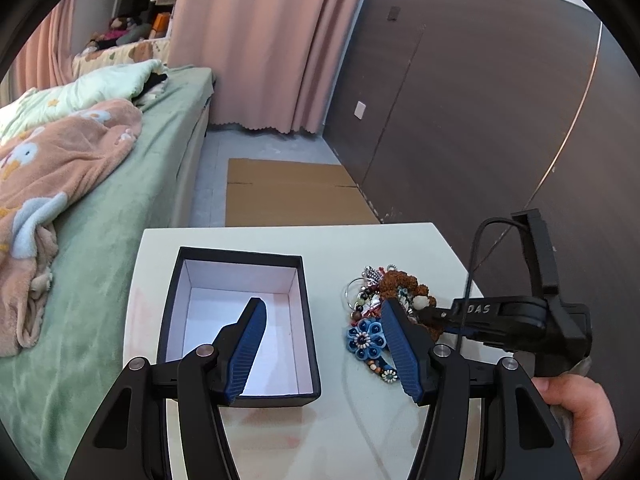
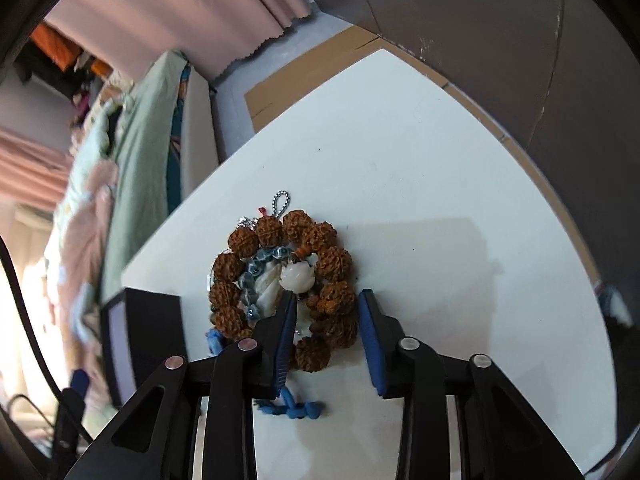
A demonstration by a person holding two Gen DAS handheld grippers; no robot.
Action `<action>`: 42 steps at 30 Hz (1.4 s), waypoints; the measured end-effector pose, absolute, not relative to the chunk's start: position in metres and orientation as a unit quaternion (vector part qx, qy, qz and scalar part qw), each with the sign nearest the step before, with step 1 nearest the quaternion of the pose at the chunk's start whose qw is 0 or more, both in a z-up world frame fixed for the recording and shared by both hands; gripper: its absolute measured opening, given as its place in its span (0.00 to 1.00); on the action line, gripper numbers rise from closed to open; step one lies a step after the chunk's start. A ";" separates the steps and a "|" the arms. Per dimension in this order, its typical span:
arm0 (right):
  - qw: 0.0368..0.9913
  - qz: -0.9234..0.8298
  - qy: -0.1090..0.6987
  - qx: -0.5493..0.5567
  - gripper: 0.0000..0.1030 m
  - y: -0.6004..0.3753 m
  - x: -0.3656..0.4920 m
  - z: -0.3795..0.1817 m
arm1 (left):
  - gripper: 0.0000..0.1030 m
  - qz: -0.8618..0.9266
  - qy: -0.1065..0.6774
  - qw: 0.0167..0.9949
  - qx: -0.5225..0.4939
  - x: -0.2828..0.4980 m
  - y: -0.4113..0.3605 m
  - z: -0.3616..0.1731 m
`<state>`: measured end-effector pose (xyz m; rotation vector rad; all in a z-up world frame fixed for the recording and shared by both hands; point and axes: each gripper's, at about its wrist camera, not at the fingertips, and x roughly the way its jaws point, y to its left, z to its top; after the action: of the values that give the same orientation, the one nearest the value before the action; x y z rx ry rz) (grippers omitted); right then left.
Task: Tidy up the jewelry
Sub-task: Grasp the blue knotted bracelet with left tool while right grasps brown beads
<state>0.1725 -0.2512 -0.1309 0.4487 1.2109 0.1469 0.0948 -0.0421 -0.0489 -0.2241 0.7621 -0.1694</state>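
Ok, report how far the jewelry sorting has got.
Nothing is stored yet: the black box shows only its bare white floor. In hand: the right gripper, open, straddles the brown bead bracelet in the jewelry pile. Left: gripping it and moving every piece; the left gripper hangs open.

Ahead of the left gripper's (image 1: 322,350) spread fingers, bare white table (image 1: 332,252) runs between the black box (image 1: 240,328) and jewelry pile (image 1: 384,312). Between the right gripper's (image 2: 326,344) parted fingers sits the brown bead bracelet (image 2: 320,272); rightward lies bare tabletop.
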 end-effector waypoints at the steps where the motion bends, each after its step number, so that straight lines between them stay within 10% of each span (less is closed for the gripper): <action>1: 0.792 0.073 0.563 0.223 0.25 -0.255 0.172 -0.132 | 0.59 -0.083 0.372 0.918 -0.108 0.095 -0.043 -0.050; 4: 0.783 0.084 0.557 0.264 0.23 -0.270 0.167 -0.131 | 0.59 -0.087 0.374 0.917 -0.106 0.096 -0.045 -0.051; 6: 0.789 0.086 0.543 0.274 0.02 -0.278 0.163 -0.124 | 0.59 -0.090 0.374 0.917 -0.105 0.097 -0.049 -0.052; 42: 0.799 0.071 0.511 0.308 0.05 -0.334 0.141 -0.089 | 0.46 -0.132 0.418 0.899 -0.012 0.120 -0.124 -0.098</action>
<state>0.1413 -0.3337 -0.0891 0.6608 1.0968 0.1521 0.1201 -0.1239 -0.0979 -0.0255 0.8657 -0.2731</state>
